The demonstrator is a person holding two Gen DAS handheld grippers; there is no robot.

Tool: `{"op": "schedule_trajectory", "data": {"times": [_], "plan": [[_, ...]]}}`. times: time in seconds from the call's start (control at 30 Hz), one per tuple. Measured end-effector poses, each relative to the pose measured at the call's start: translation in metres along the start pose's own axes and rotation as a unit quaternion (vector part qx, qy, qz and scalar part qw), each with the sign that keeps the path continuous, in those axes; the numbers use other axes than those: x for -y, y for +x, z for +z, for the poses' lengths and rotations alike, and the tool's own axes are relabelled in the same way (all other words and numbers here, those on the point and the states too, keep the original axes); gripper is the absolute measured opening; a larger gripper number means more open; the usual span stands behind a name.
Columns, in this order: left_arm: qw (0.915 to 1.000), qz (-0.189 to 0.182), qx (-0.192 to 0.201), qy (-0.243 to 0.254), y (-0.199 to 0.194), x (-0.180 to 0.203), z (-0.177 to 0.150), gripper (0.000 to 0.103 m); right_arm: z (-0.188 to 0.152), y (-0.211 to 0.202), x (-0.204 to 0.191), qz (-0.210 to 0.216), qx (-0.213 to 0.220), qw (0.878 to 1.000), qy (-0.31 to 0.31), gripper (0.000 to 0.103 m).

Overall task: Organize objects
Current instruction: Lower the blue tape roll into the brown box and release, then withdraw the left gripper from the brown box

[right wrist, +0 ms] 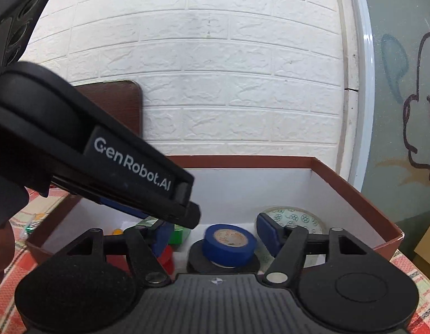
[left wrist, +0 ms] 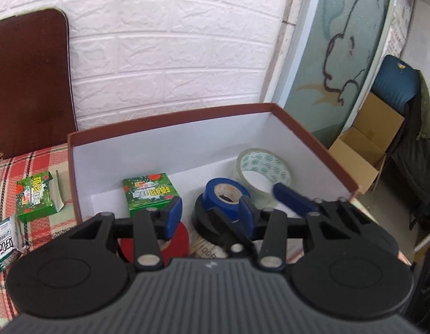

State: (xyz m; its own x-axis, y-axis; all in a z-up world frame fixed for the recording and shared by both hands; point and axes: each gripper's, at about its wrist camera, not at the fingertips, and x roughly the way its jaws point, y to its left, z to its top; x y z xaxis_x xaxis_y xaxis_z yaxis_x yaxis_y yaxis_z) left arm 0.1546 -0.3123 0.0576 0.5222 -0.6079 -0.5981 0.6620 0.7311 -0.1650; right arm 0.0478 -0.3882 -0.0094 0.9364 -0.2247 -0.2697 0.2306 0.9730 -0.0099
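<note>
Cardboard box point(left wrist: 170, 150) is holding the sorted things, and your left gripper point(left wrist: 215, 214) and right gripper point(right wrist: 215, 235) are both hovering spread and empty over its near edge. Blue tape roll point(right wrist: 228, 246) is sitting on a black roll point(right wrist: 195, 256) between the right fingers, seemingly placed. You are probably needing the green carton point(left wrist: 34, 197) outside the box's left wall, so be lifting clear first

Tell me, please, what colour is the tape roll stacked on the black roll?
Blue tape roll, clearest in the left wrist view.
</note>
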Motion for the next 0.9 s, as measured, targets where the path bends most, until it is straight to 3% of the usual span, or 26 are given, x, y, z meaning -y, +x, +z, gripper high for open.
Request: {"op": "schedule_trajectory", "data": {"times": [0.23, 0.3, 0.4, 0.47, 0.53, 0.57, 0.63, 0.7, 0.77, 0.9], "plan": [[0.9994, -0.025, 0.025, 0.006, -0.046, 0.007, -0.019, 0.047, -0.008, -0.057, -0.013, -0.023, 0.030, 0.998, 0.043, 0.065], [0.9990, -0.034, 0.027, 0.013, -0.057, 0.010, -0.029, 0.047, -0.013, -0.079, -0.012, -0.031, 0.033, 0.996, 0.071, 0.073], [0.9988, -0.040, 0.022, 0.018, -0.072, 0.009, -0.049, 0.047, -0.028, -0.092, -0.017, -0.019, -0.010, 0.993, 0.112, 0.076], [0.9991, -0.035, 0.017, 0.018, -0.079, 0.001, -0.068, 0.048, -0.045, -0.084, -0.024, -0.003, -0.074, 0.990, 0.123, 0.076], [0.9998, -0.017, -0.009, 0.009, -0.081, -0.013, -0.091, 0.048, -0.060, -0.082, -0.033, 0.031, -0.146, 0.977, 0.152, 0.073], [0.9998, -0.008, -0.021, -0.001, -0.082, -0.025, -0.103, 0.048, -0.064, -0.082, -0.038, 0.044, -0.162, 0.973, 0.159, 0.073], [0.9986, 0.028, -0.039, -0.021, -0.086, -0.051, -0.126, 0.048, -0.061, -0.089, -0.054, 0.047, -0.151, 0.979, 0.125, 0.074], [0.9949, 0.070, -0.045, -0.057, -0.094, -0.088, -0.145, 0.050, -0.060, -0.086, -0.069, 0.069, -0.168, 0.978, 0.101, 0.071], [0.9852, 0.138, -0.051, -0.087, -0.102, -0.126, -0.159, 0.049, -0.053, -0.076, -0.083, 0.091, -0.173, 0.978, 0.079, 0.072], [0.9620, 0.236, -0.008, -0.138, -0.134, -0.197, -0.180, 0.048, -0.052, -0.049, -0.123, 0.141, -0.175, 0.974, 0.009, 0.070]]}}
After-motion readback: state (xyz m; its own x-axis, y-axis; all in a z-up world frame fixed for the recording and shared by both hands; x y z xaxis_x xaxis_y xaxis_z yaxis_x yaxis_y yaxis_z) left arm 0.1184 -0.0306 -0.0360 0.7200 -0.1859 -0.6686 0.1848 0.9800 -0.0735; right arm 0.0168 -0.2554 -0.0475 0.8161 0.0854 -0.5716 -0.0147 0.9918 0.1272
